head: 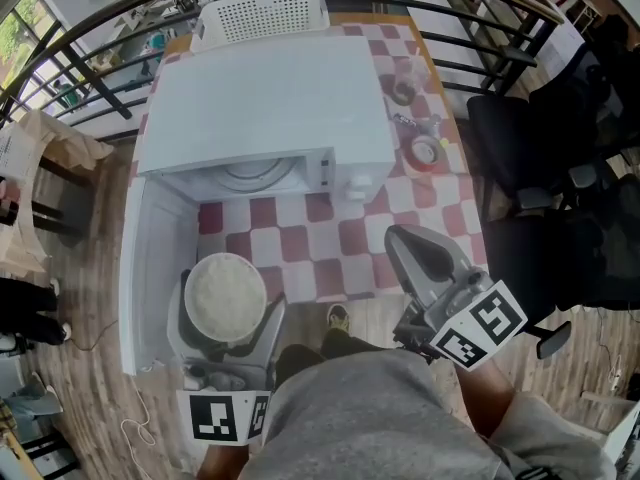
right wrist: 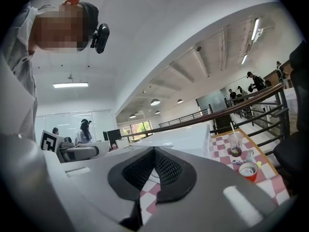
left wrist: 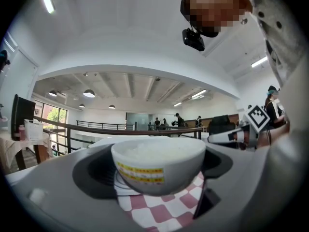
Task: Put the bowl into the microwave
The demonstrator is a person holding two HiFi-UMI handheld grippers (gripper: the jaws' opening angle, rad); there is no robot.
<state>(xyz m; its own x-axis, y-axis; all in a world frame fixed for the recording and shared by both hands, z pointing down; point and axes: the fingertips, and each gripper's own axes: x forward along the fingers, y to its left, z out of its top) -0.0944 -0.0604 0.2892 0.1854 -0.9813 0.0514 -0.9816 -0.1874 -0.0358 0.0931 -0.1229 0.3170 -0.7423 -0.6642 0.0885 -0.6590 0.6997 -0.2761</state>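
The left gripper (head: pixel 228 316) has its jaws spread wide, one on either side of the bowl (head: pixel 225 290), and they clamp it by its wall. In the left gripper view the bowl sits upright between the two dark pads, white with a yellow patterned band, heaped with white rice (left wrist: pixel 157 148). In the head view the bowl lies at 7 o'clock in the frame, held off the near edge of the red-and-white checked table (head: pixel 300 253).

The right gripper (head: pixel 408 242) is at 3 o'clock from the bowl, well apart from it. Its jaws are pressed together with nothing between them, and its tip reaches over the table's near edge.

The microwave (head: pixel 270 98) stands on the table at 12 o'clock from the bowl. Its door (head: pixel 148 268) is swung out toward the person, just beside the bowl at its 9 o'clock. The cavity is open, with the turntable (head: pixel 255 175) showing inside.

At 3 o'clock from the microwave stand a red cup (head: pixel 427 153) and a plastic cup (head: pixel 405 83). A white basket (head: pixel 265 13) sits at its 12 o'clock. Black chairs (head: pixel 520 138) stand beyond the table's right side.
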